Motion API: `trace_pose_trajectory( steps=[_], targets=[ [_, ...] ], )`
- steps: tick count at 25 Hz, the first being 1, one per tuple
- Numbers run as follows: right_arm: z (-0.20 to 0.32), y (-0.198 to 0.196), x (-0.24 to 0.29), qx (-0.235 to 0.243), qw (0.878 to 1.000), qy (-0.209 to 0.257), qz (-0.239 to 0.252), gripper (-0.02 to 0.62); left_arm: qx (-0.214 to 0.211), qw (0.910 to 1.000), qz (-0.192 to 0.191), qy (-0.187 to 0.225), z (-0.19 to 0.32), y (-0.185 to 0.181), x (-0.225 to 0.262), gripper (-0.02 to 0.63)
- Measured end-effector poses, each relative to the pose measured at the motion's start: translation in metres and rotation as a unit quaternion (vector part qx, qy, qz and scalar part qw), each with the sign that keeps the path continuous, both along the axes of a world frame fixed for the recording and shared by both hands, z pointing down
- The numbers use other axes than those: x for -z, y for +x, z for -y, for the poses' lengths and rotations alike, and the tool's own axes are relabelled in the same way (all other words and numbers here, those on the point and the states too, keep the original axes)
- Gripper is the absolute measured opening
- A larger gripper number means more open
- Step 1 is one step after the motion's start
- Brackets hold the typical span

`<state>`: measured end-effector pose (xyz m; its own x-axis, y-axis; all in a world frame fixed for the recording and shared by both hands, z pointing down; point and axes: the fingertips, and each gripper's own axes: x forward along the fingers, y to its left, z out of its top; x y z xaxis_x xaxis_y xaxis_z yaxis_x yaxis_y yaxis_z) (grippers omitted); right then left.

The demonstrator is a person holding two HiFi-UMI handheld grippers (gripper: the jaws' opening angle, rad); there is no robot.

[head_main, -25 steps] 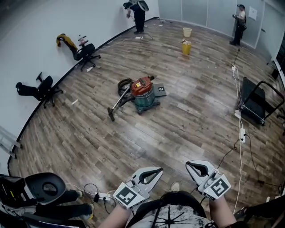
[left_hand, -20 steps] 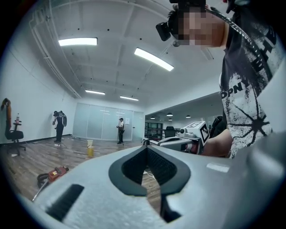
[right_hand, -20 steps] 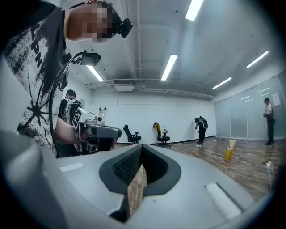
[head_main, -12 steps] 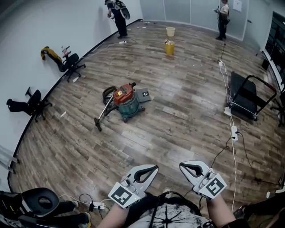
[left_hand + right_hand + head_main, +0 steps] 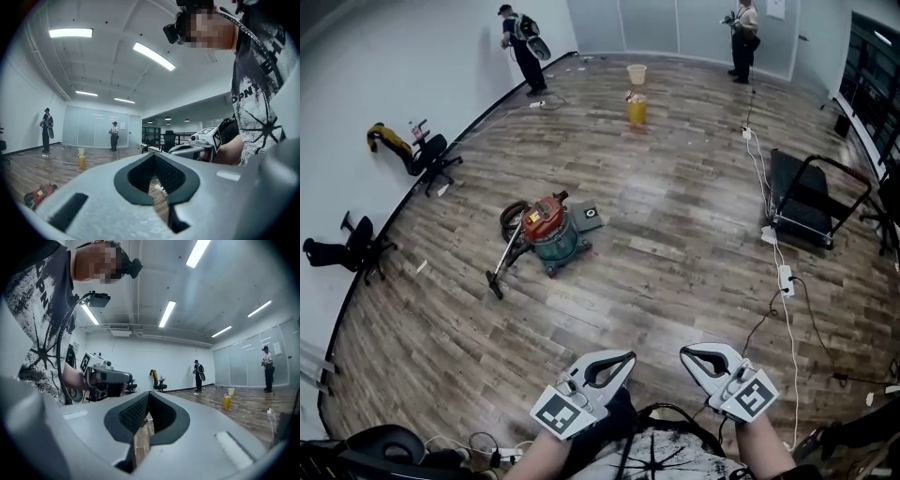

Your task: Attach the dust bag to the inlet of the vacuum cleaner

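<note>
my left claw and right claw are closed, empty. the vacuum cleaner stands well ahead on the floor, a probable dust bag just beside it. risk: closed claws shove the bag instead of grasping it.

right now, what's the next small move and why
Probably step toward the vacuum. It stands far off across the floor, well out of reach, while the left gripper and right gripper are both shut, empty and close to the body.
</note>
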<state>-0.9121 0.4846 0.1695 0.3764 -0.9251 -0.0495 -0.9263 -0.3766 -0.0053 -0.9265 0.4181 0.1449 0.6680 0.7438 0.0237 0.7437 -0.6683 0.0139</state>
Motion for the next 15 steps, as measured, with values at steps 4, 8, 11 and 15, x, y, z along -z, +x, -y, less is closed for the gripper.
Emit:
trace_pose_trajectory(
  steps=[4,8,11,15],
  targets=[
    [0.008,0.03,-0.004,-0.026,1.0,-0.013,0.01,0.005,-0.029,0.9996,-0.006,-0.004,0.005,0.035,0.001,-0.002],
    [0.026,0.068,0.005,-0.044,0.999,-0.026,-0.007,0.005,-0.054,0.9984,-0.014,-0.014,0.02,0.076,0.009,-0.002],
    [0.039,0.097,0.011,-0.068,0.997,-0.029,-0.009,0.005,-0.071,0.9971,-0.019,-0.021,0.035,0.105,0.015,-0.002],
    [0.065,0.127,0.019,-0.079,0.996,-0.032,-0.017,0.005,-0.083,0.9958,-0.024,-0.031,0.061,0.137,0.019,-0.002]
  ],
)
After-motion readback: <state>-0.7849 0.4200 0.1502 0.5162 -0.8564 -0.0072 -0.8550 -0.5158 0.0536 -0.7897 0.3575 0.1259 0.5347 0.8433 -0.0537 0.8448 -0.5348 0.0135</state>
